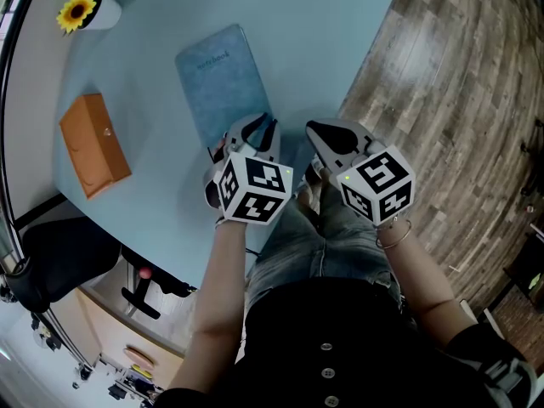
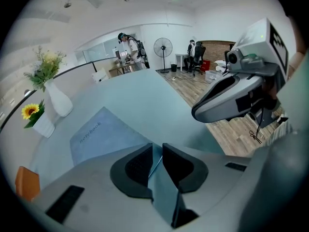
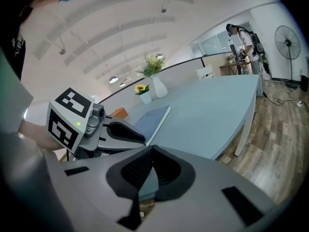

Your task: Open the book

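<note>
A blue notebook [image 1: 221, 79] lies closed on the light blue table [image 1: 340, 32], its spine toward the left. My left gripper [image 1: 255, 130] sits at the book's near right corner. In the left gripper view the jaws [image 2: 157, 151] stand a narrow gap apart, with the thin edge of the cover in the gap and the book [image 2: 104, 134] stretching ahead; the pads do not press on it. My right gripper [image 1: 316, 134] hovers just right of the book near the table's edge, its tips [image 3: 152, 151] touching with nothing between them. The book [image 3: 152, 117] also shows there.
An orange box [image 1: 93, 143] lies left of the book. A sunflower in a small white pot [image 1: 81, 8] and a white vase [image 2: 58, 100] stand at the far left. The table's curved edge drops to wooden floor [image 1: 459, 100] on the right.
</note>
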Demonstrator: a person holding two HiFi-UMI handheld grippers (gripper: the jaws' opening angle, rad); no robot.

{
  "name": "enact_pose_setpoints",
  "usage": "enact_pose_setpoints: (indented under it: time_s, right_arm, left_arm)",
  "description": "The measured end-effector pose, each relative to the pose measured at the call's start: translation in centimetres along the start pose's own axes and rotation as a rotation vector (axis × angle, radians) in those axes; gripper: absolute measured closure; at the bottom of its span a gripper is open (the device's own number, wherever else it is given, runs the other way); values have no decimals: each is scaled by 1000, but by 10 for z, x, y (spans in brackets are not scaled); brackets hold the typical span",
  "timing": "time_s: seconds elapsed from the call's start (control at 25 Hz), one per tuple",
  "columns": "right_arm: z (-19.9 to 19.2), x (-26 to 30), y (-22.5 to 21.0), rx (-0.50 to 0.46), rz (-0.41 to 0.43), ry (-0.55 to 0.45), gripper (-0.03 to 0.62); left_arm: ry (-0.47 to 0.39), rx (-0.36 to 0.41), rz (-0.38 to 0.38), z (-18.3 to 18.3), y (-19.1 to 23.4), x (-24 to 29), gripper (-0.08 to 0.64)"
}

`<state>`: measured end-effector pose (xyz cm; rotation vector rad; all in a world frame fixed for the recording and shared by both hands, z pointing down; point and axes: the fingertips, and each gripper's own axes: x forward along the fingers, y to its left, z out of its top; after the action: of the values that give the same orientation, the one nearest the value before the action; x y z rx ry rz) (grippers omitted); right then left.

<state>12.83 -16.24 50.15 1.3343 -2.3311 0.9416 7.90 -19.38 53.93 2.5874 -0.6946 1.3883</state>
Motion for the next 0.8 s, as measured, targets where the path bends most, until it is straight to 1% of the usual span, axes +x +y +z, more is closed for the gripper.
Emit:
enact_pose_setpoints:
  time_s: [0.28, 0.48, 0.8]
  right_arm:
    - [2, -4, 2, -7, -7, -10, 591]
    - [5, -3, 8, -15, -1, -16, 591]
    - [12, -5, 13, -35, 2, -25, 591]
  left_arm:
    - [-33, -60, -41, 2, -2, -5, 532]
    - [-51, -105, -64, 4, 1, -10, 537]
    - [-116, -193, -81, 15, 8, -26, 538]
